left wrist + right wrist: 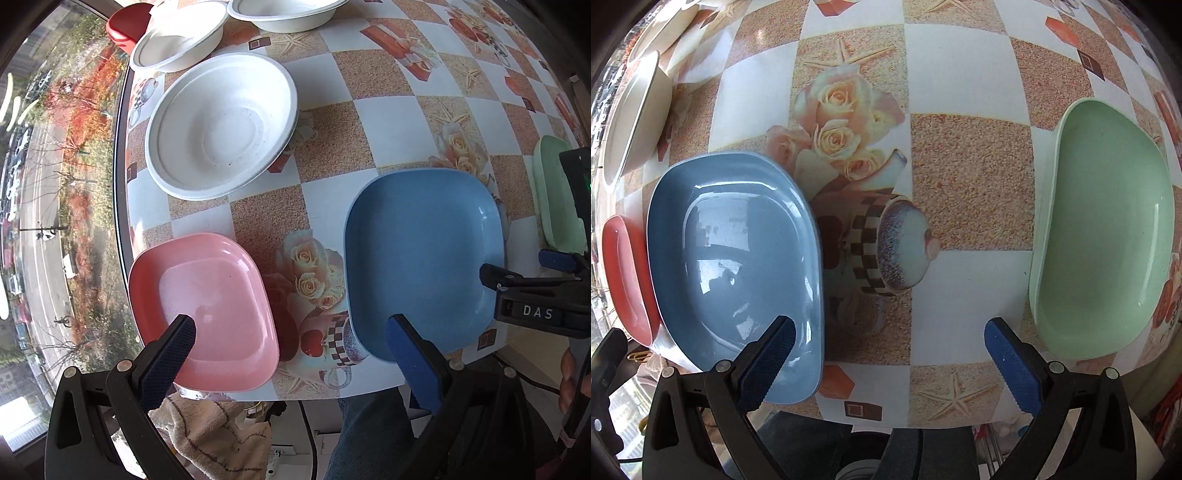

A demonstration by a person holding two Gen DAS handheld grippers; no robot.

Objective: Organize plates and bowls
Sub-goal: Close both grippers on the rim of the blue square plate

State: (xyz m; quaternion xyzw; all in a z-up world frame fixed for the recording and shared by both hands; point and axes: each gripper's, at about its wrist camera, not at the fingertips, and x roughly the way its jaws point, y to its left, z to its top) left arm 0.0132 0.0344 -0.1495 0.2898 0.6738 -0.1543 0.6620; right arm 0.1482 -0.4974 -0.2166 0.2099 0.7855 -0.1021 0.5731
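Observation:
A pink square plate lies at the table's near left edge, a blue square plate to its right, and a green plate further right. Three white paper bowls stand behind: a near one, one further back and one at the top. My left gripper is open and empty, above the gap between the pink and blue plates. My right gripper is open and empty, between the blue plate and the green plate; it also shows in the left wrist view.
The table wears a checked flowered cloth and stands against a window on the left. A red object sits at the far left corner. A towel and the person's legs are below the near edge.

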